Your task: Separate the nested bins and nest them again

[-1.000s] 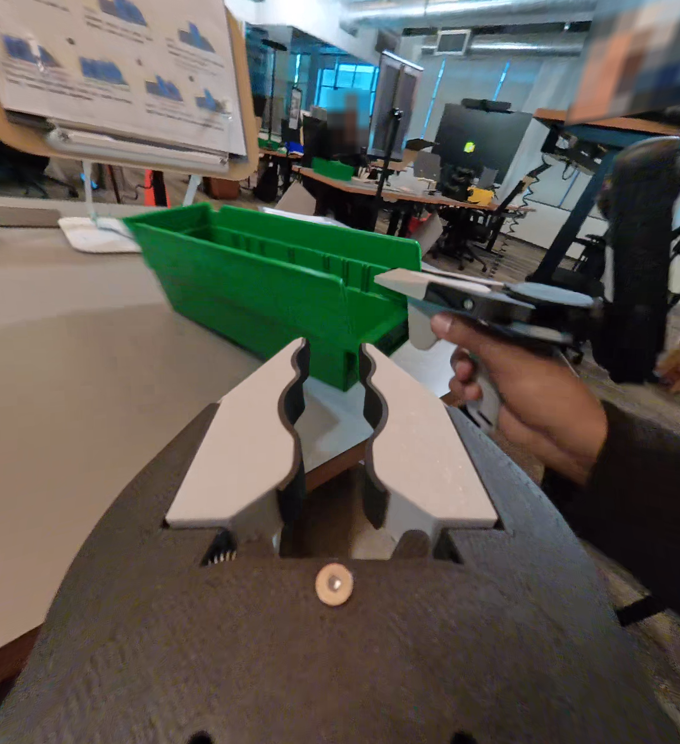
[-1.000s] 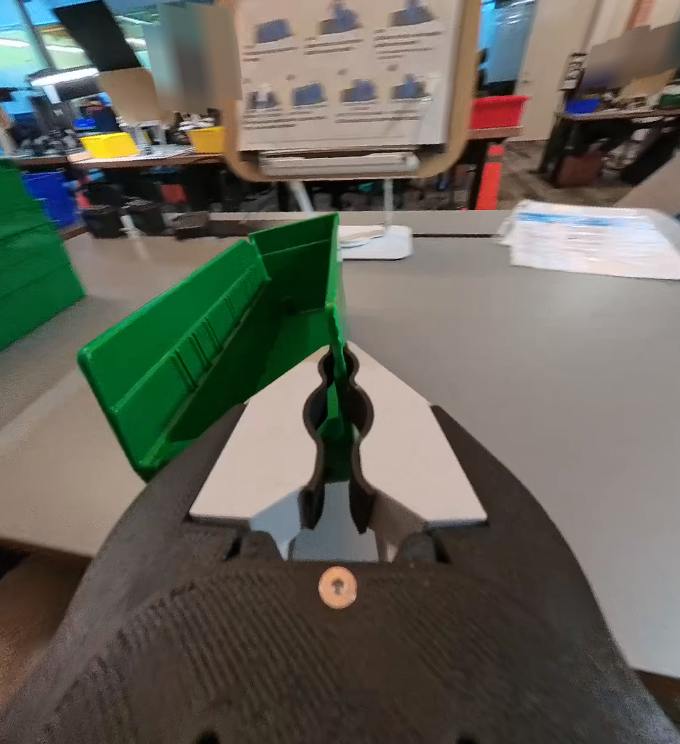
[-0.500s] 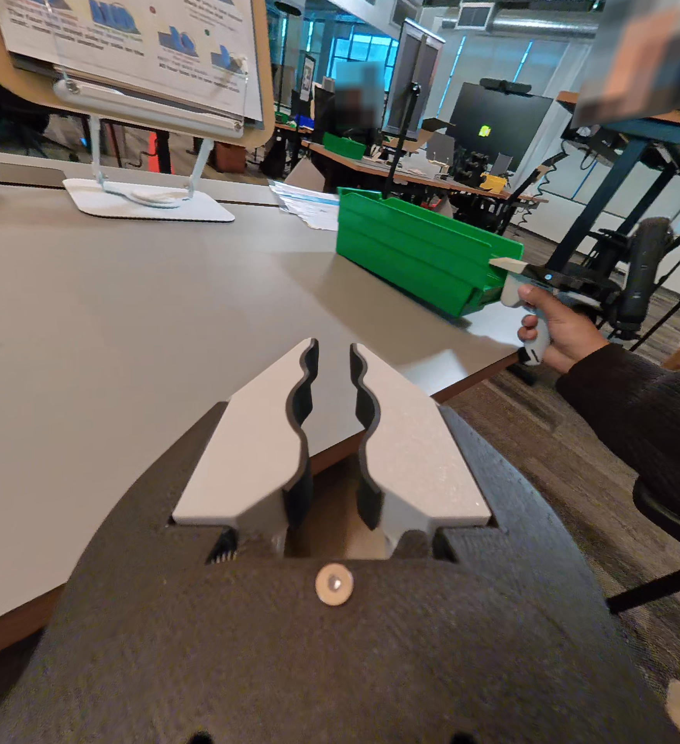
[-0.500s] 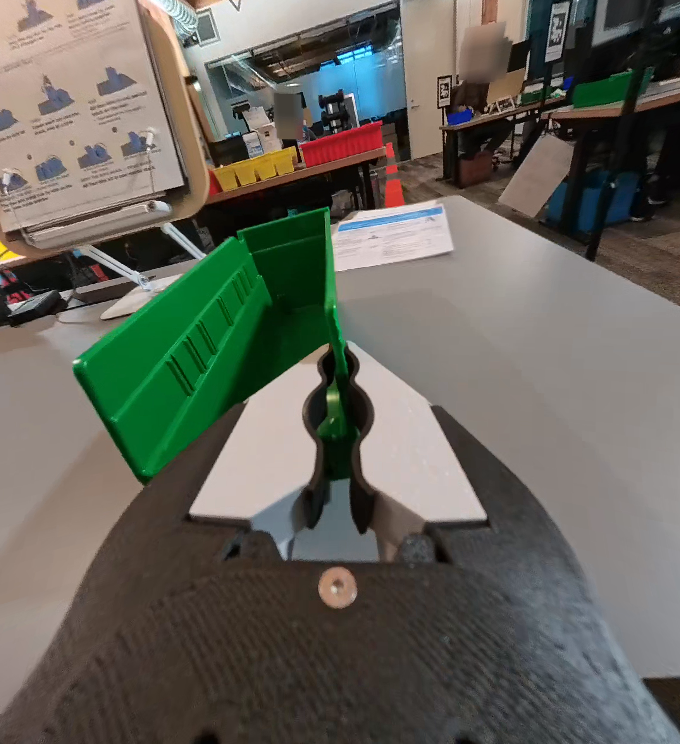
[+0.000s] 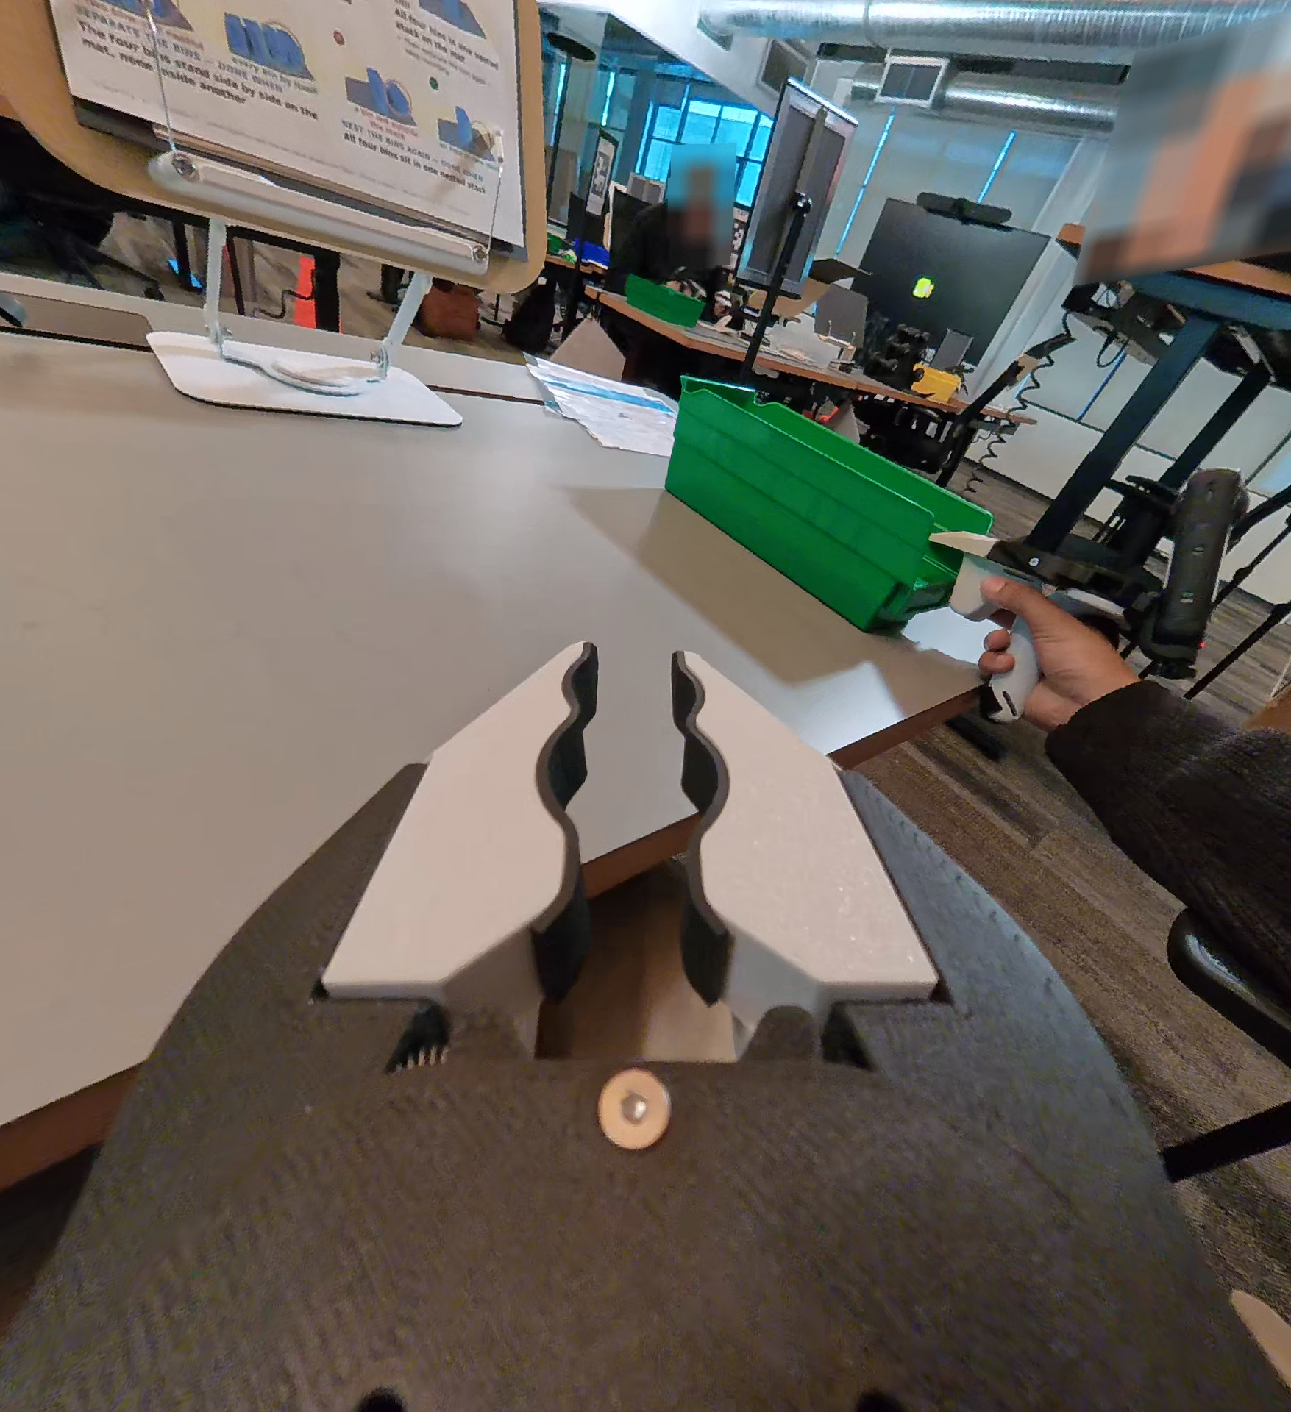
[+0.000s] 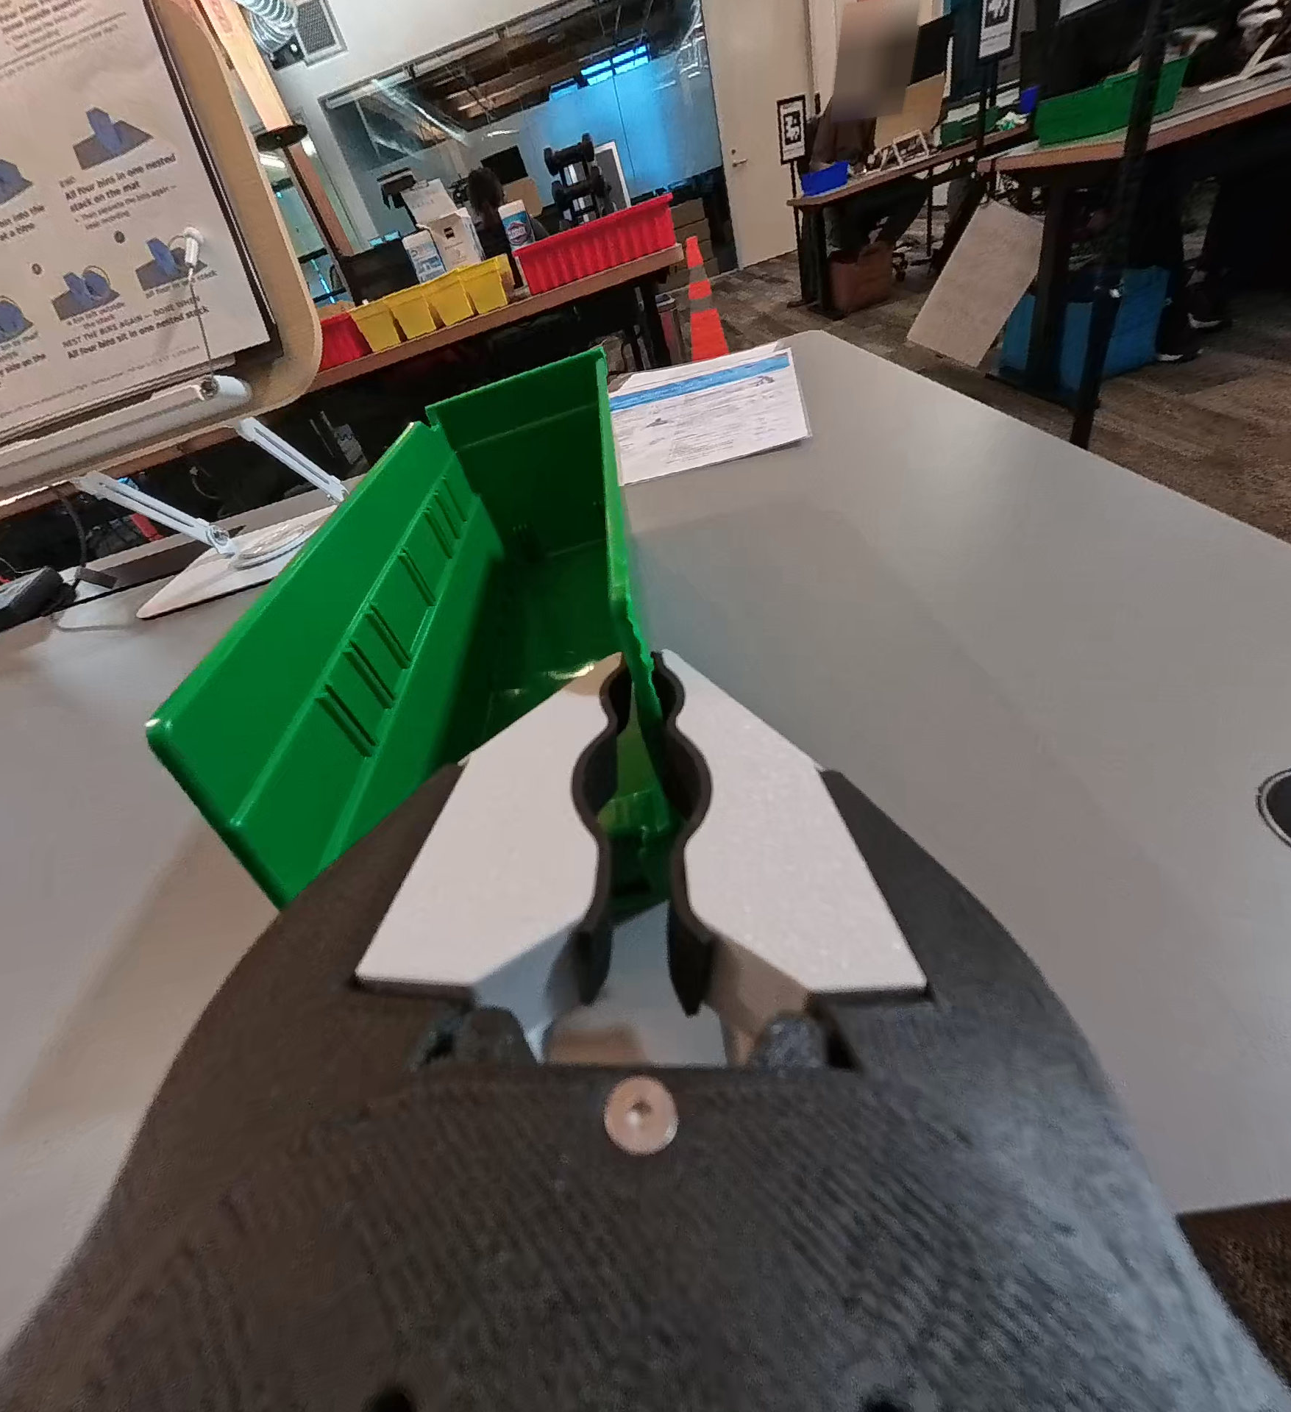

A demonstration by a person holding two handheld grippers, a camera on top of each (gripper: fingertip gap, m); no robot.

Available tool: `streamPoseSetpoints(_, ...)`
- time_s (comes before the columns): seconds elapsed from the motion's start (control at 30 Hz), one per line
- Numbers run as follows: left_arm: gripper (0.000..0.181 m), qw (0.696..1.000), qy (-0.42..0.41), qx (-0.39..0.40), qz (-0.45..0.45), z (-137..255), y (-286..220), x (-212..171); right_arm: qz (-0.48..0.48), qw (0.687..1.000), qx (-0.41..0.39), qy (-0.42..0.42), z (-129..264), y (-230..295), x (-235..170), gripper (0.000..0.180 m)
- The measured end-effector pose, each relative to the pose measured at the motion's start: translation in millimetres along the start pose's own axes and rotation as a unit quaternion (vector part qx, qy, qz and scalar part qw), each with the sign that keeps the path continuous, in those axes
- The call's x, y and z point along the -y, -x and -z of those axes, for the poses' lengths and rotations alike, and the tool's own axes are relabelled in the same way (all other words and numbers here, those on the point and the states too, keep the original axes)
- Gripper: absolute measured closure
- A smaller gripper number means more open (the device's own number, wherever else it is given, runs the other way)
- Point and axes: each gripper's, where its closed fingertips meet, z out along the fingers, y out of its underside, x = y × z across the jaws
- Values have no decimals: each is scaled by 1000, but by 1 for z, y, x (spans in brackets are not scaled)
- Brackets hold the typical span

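Green bin [image 6: 397,657] sits at the table's [image 5: 245,611] near right corner, its right wall pinched by the right gripper [image 6: 638,672], so keep it level and set it down squarely while the left gripper [image 5: 630,665] waits slightly parted, empty.

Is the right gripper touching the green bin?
Touching. In the right wrist view, the right gripper is shut on the green bin: its right side wall runs between both fingers with no gap showing.
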Motion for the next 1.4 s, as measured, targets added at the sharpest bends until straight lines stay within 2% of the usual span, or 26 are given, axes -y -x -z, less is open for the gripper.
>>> streamPoseSetpoints(0.37, 163, 1000, 9, -14, -7, -7, -8, -5, 11, 1000, -6, 4, 12, -5, 0, 177)
streamPoseSetpoints(0.43, 163, 1000, 9, -15, -11, -8, -8, -4, 0, 1000, -21, 3, 14, -9, 4, 163)
streamPoseSetpoints(0.5, 163, 1000, 11, -16, -8, -8, -7, -5, -22, 999, -35, -32, 22, -10, 24, 147)
streamPoseSetpoints(0.57, 164, 1000, 15, -19, -3, -9, -5, -6, -34, 995, -23, -94, 38, 8, 62, 142)
streamPoseSetpoints(0.63, 164, 999, 26, -21, 3, -11, -1, -12, -8, 987, 14, -162, 56, 50, 103, 149)
streamPoseSetpoints(0.7, 163, 999, 43, -22, 13, -13, 4, -20, 42, 979, 67, -188, 64, 107, 118, 152)
streamPoseSetpoints(0.77, 163, 998, 56, -25, 22, -15, 8, -28, 72, 972, 139, -174, 63, 172, 108, 152)
streamPoseSetpoints(0.83, 161, 997, 61, -27, 27, -15, 12, -31, 72, 963, 215, -143, 58, 235, 82, 152)
streamPoseSetpoints(0.9, 159, 997, 60, -26, 28, -14, 17, -29, 65, 953, 283, -89, 52, 290, 41, 148)
streamPoseSetpoints(1.0, 155, 998, 49, -18, 23, -10, 28, -20, 78, 939, 334, -4, 48, 341, -22, 147)
streamPoseSetpoints(1.1, 127, 999, 7, 34, 2, 1, 54, 3, 125, 927, 352, 37, 49, 362, -56, 146)
streamPoseSetpoints(1.17, 109, 992, -73, 103, -17, 21, 84, 36, 154, 920, 359, 43, 50, 367, -65, 147)
streamPoseSetpoints(1.4, 111, 919, -244, 269, -156, 110, 146, 114, 110, 914, 386, 56, 40, 379, -70, 149)
